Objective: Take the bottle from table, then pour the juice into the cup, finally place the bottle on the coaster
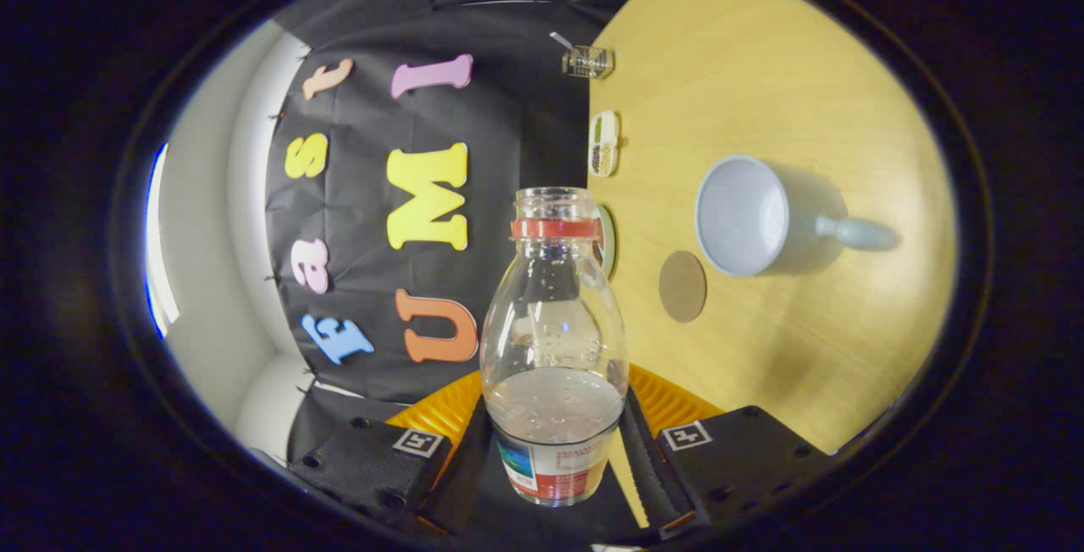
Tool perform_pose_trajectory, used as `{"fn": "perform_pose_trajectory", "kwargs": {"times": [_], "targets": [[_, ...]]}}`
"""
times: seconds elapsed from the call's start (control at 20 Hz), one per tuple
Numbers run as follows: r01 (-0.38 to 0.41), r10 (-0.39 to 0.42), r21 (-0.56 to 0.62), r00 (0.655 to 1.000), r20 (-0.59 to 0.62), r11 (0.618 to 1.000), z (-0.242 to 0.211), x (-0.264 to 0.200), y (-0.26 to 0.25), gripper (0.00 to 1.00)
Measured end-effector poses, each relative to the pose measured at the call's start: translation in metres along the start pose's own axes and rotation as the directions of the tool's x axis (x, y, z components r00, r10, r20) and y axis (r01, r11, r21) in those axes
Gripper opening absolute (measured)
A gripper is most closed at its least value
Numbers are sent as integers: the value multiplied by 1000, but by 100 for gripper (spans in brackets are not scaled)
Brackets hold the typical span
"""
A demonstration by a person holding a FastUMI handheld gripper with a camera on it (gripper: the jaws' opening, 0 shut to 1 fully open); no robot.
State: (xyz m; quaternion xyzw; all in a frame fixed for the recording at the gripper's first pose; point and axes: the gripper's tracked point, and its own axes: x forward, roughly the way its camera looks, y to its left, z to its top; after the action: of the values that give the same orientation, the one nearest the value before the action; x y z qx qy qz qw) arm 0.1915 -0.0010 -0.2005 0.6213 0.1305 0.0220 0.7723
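1. Tongs (555, 450) closed about the lower body of the clear bottle (554, 340); both fingers pressed against its sides, bottle clamped between them.
2. Bottle uncapped, red ring at the neck, mouth pointing ahead of the fingers; clear liquid pooled near its base.
3. Pale blue cup (745, 215) beyond the fingers, to the right, on the wooden table (788, 69), empty so far as visible.
4. Round brown coaster (683, 285) just beside the cup, nearer the fingers.
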Motion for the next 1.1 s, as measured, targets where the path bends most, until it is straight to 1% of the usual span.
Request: {"fn": "perform_pose_trajectory", "kwargs": {"times": [0.05, 0.1, 0.2, 0.25, 0.4, 0.45, 0.55, 0.6, 0.7, 0.75, 0.8, 0.85, 0.95, 1.0, 1.1], "targets": [[31, -31, -111, 1000, 1, 993, 3, 0, 1, 79], [63, -64, -224, 998, 3, 973, 9, -4, 4, 79], [79, -77, -362, 997, 21, 929, 22, -7, 19, 79], [70, -66, -413, 998, 24, 908, 26, -9, 30, 79], [34, -21, -514, 999, 31, 857, 31, -12, 55, 79], [30, -14, -561, 999, 32, 827, 31, -14, 62, 79], [62, -24, -660, 998, 66, 749, 39, -18, 71, 80], [85, -18, -707, 995, 101, 702, 48, -23, 77, 79], [140, -19, -800, 987, 159, 584, 61, -29, 86, 79], [164, -25, -830, 984, 179, 533, 65, -29, 86, 80], [193, -26, -852, 978, 207, 487, 70, -29, 86, 80], [216, -18, -867, 972, 233, 450, 75, -29, 88, 80], [225, 13, -875, 967, 255, 428, 75, -25, 91, 80], [221, 26, -877, 966, 256, 426, 74, -21, 89, 80], [207, 29, -896, 971, 237, 394, 66, -10, 82, 81]]}}
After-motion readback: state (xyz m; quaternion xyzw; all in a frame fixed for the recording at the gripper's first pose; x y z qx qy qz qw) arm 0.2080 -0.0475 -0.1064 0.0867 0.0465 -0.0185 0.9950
